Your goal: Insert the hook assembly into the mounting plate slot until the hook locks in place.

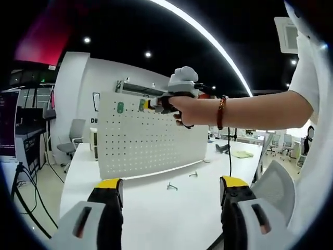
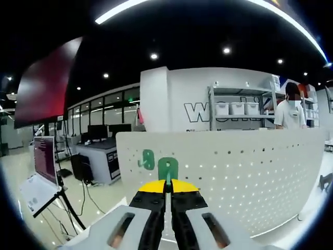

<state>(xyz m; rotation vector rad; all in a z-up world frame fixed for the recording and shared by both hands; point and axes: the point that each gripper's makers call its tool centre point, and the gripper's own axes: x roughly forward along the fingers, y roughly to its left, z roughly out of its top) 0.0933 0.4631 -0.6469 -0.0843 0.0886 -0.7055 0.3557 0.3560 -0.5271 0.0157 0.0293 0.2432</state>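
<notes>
Now the right gripper (image 2: 167,200), fingers pinching a green hook (image 2: 168,170), meets the pegboard (image 2: 234,172); next, seat it; left gripper (image 1: 169,195) idles wide.

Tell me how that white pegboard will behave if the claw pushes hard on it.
The pegboard stands upright on the table as a thin sheet, so it may tip or slide backward. It looks rigid, probably flexing little. The right claw presses near its top edge, where leverage favours tipping.

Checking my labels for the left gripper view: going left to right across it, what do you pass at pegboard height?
Office chair → green hook on the pegboard → right claw at the board's top edge → person's hand → beaded bracelet.
</notes>
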